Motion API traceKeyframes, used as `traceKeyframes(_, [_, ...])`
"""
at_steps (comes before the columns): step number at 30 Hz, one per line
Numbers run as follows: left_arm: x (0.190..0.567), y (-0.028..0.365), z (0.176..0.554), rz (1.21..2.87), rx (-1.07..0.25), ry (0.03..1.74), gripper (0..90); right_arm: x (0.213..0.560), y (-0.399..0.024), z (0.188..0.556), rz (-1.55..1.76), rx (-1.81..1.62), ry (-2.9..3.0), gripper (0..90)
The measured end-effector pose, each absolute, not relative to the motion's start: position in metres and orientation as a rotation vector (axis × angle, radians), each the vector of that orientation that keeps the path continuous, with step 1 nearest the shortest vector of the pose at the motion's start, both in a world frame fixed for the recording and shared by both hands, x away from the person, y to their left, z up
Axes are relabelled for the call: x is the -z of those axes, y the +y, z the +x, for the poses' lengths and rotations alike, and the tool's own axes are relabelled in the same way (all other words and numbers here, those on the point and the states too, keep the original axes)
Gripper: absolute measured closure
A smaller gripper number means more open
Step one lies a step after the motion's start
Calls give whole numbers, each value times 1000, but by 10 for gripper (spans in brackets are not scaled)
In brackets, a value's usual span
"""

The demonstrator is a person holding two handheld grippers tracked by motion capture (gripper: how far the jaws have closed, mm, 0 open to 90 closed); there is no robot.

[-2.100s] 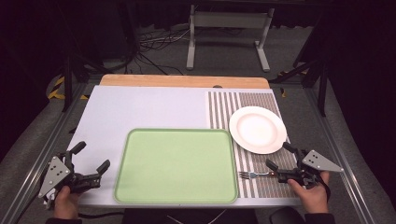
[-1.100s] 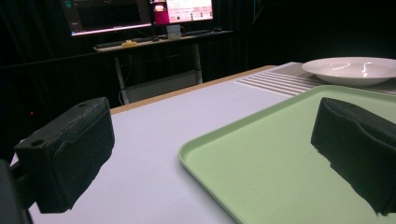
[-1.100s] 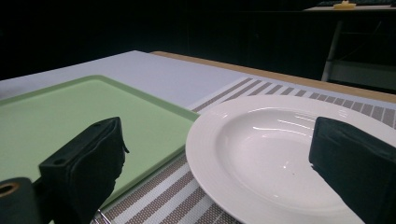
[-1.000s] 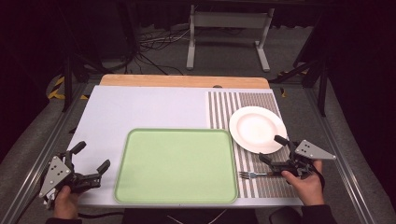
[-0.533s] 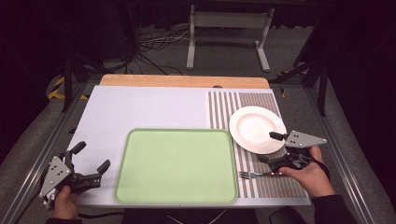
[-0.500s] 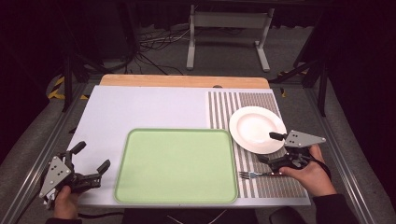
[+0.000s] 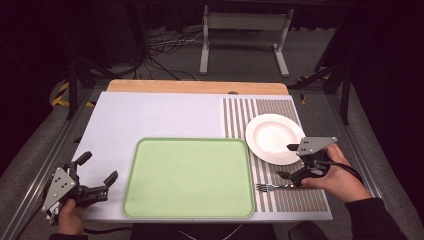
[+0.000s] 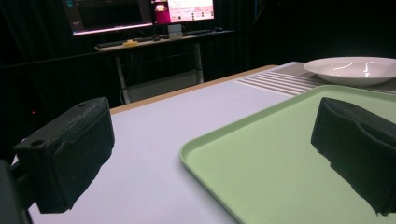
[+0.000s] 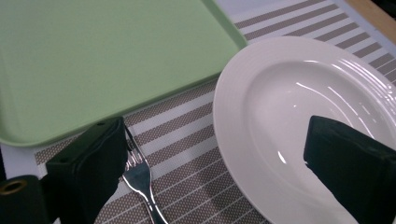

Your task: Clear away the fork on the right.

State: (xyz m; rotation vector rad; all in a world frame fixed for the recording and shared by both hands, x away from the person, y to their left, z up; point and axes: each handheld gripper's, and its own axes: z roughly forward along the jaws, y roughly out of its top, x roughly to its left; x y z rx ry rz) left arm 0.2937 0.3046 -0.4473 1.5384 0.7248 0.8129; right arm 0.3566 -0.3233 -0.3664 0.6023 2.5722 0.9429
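Nearest the person, the left gripper point(image 7: 95, 172) rests with jaws apart beside the green tray point(image 7: 188, 177), which holds nothing. The right gripper point(image 7: 289, 162), jaws spread wide, straddles the near rim of the white plate point(image 7: 272, 137), also bare. The fork point(image 7: 272, 187) lies on the striped mat point(image 7: 295, 200), its handle hidden under the gripper.

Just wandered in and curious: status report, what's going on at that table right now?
Right gripper open, jaws straddling the white plate rim. Left gripper open, idle beside the green tray. Fork lies on the striped mat, close under the right gripper.
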Motion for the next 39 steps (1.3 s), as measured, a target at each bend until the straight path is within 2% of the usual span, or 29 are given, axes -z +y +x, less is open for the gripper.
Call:
traceKeyframes(19, [447, 305, 293, 1539, -813, 726, 0, 370, -317, 363, 527, -685, 2749, 81])
traceKeyframes(29, [447, 304, 293, 1540, -811, 729, 0, 381, -312, 366, 343, -583, 2890, 233])
traceKeyframes(39, [447, 305, 294, 1541, -816, 729, 0, 394, -312, 369, 281, -358, 2999, 292])
